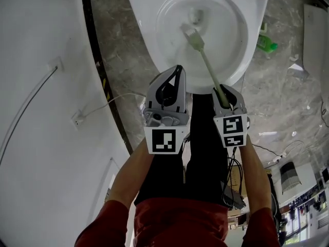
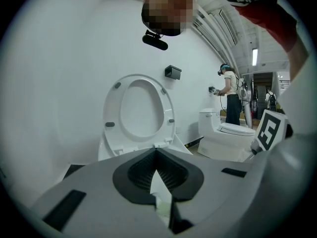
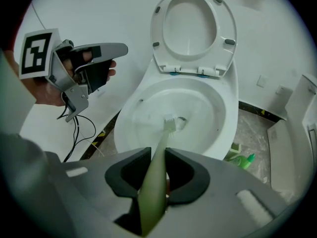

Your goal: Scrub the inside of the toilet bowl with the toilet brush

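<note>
At the right tongs (image 3: 157, 168): clamped on the pale green handle of the toilet brush (image 3: 159, 155), which runs out between the jaws and slants down and away.
Left tongs (image 1: 177, 72): jaws together with nothing between them, held beside the right pair over the near rim, apart from the brush.
Brush head (image 1: 191, 33): white bristles low inside the toilet bowl (image 1: 241, 19), just beside the drain opening (image 1: 196, 15).
Inside the bowl: the brush head and the far part of the handle.
Seat (image 3: 159, 29): raised upright behind the bowl.
Floor right of the bowl: green bottle (image 1: 267, 43) lying on marbled tiles, near the base.
Far off in the left gripper view: second toilet (image 2: 225, 135), with a person (image 2: 230, 95) standing behind it.
</note>
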The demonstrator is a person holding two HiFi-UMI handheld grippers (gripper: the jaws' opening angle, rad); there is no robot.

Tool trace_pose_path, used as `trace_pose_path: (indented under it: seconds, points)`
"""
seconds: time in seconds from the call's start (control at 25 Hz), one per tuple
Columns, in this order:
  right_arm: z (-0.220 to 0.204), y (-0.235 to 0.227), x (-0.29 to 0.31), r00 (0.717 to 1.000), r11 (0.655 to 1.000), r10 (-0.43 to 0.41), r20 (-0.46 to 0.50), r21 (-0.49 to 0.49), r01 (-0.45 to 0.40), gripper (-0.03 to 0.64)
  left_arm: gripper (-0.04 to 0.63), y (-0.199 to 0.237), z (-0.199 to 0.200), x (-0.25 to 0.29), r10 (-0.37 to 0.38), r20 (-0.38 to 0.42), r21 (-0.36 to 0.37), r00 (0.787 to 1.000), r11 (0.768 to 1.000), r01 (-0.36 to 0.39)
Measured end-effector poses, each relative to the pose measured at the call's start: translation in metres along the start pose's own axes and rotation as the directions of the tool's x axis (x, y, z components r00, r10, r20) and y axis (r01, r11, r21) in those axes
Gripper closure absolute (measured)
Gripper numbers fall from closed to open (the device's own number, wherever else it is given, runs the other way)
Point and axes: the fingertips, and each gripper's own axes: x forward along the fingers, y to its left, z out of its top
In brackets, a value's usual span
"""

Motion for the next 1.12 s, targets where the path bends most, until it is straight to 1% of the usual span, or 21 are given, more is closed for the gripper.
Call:
trace_pose_path:
  seconds: [0.12,0.28,0.36,0.48,0.56,0.64,0.68,0.76,0.88,0.96,1.12]
  points:
    - [0.003,-0.014,0.003,0.999,0.999,-0.025,-0.021,-0.044,0.024,0.515,0.591,0.002,0.000,0.000,-0.001,-0.001,-0.001,1.000,1.000,0.001]
    - [0.008,-0.038,0.005,0.997,0.990,-0.064,-0.042,-0.130,0.058,0.515,0.591,0.006,-0.004,0.001,0.008,-0.016,-0.009,1.000,1.000,-0.008]
    - [0.015,-0.052,0.005,0.997,0.989,-0.070,-0.040,-0.131,0.064,0.517,0.591,0.007,-0.002,0.003,0.010,-0.001,-0.011,1.000,1.000,-0.010]
    - [0.039,-0.076,0.007,0.996,0.986,-0.090,-0.017,-0.139,0.087,0.517,0.591,0.005,-0.003,0.005,0.003,-0.007,-0.010,1.000,1.000,-0.003]
    - [0.060,-0.090,0.009,0.995,0.976,-0.104,0.000,-0.193,0.102,0.517,0.591,0.004,-0.003,0.007,-0.001,-0.011,-0.005,1.000,1.000,0.001]
    - [0.074,-0.100,0.011,0.993,0.953,-0.115,-0.003,-0.282,0.109,0.518,0.591,0.003,-0.001,0.008,-0.003,-0.006,-0.004,1.000,1.000,0.003]
    - [0.078,-0.104,0.011,0.993,0.941,-0.120,-0.009,-0.321,0.111,0.518,0.591,0.003,0.000,0.008,-0.003,0.000,-0.005,1.000,1.000,0.003]
    - [0.080,-0.111,0.011,0.992,0.926,-0.129,-0.017,-0.359,0.114,0.520,0.591,0.002,0.002,0.009,-0.004,0.007,-0.007,1.000,1.000,0.004]
    - [0.078,-0.114,0.007,0.990,0.923,-0.141,-0.013,-0.364,0.126,0.520,0.591,0.002,0.002,0.010,-0.007,0.001,-0.007,1.000,1.000,0.007]
    - [0.074,-0.113,0.006,0.989,0.928,-0.147,-0.006,-0.348,0.136,0.520,0.591,0.001,0.000,0.012,-0.009,-0.006,-0.005,1.000,1.000,0.009]
    - [0.064,-0.107,0.008,0.988,0.955,-0.151,-0.006,-0.259,0.144,0.520,0.591,0.002,0.003,0.014,-0.006,0.005,-0.012,1.000,1.000,0.006]
